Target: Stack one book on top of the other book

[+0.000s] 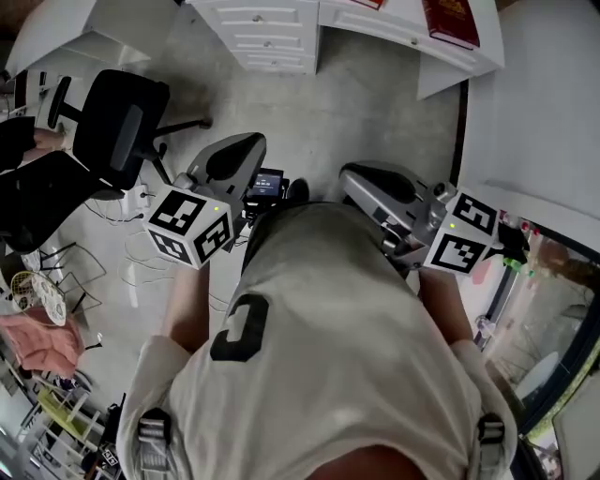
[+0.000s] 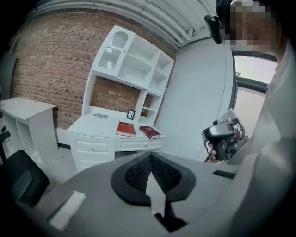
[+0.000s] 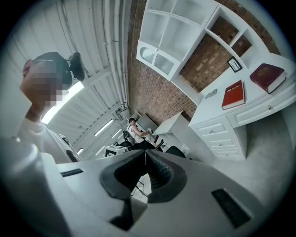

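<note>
Head view crops dark red book [image 1: 451, 21] at top edge.

Red book [image 2: 126, 128], maroon book [image 2: 150, 132], white desk [image 2: 88, 125], brown brick wall [image 2: 51, 60], black chair [image 1: 120, 127].

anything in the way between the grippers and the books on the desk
Nothing visible. Only bare floor separates the left gripper and right gripper from the desk; the red book and dark book lie uncovered, side by side.

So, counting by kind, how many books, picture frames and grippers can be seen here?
Books: 2 (light red book, dark red book)
Picture frames: 1 (picture frame)
Grippers: 2 (left gripper, right gripper, both shut)
Total: 5
</note>
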Motion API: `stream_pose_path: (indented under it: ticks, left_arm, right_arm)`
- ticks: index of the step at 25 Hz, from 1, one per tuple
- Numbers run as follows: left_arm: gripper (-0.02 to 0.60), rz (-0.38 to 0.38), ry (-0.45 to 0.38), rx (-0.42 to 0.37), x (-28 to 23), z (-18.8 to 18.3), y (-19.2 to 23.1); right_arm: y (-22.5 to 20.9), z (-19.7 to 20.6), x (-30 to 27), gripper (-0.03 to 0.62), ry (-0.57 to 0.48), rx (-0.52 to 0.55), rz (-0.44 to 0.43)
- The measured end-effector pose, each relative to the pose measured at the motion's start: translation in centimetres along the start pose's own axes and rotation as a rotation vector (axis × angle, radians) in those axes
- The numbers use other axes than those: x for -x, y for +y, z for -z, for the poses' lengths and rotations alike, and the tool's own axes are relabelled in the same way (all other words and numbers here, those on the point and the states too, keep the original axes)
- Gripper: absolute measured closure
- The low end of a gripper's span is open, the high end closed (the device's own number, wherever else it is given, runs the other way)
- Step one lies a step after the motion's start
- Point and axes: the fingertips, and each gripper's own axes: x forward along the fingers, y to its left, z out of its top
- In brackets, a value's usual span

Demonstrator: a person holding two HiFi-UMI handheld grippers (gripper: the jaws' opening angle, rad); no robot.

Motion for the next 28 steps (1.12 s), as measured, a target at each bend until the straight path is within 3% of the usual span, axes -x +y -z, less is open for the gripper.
stream_pose_path:
  ticks: [13, 28]
  left_arm:
    - [0.578, 0.077, -0.024, -0.028, 1.3, -0.9, 1.3]
    - [0.578, 0.064, -0.063, -0.023, 3.1, -1.2, 3.0]
  right_arm:
    - [0.6, 0.9, -3.6, 0.586, 0.040, -0.012, 0.083]
    - [1.0, 1.8, -5.4, 0.586, 0.076, -0.021, 0.114]
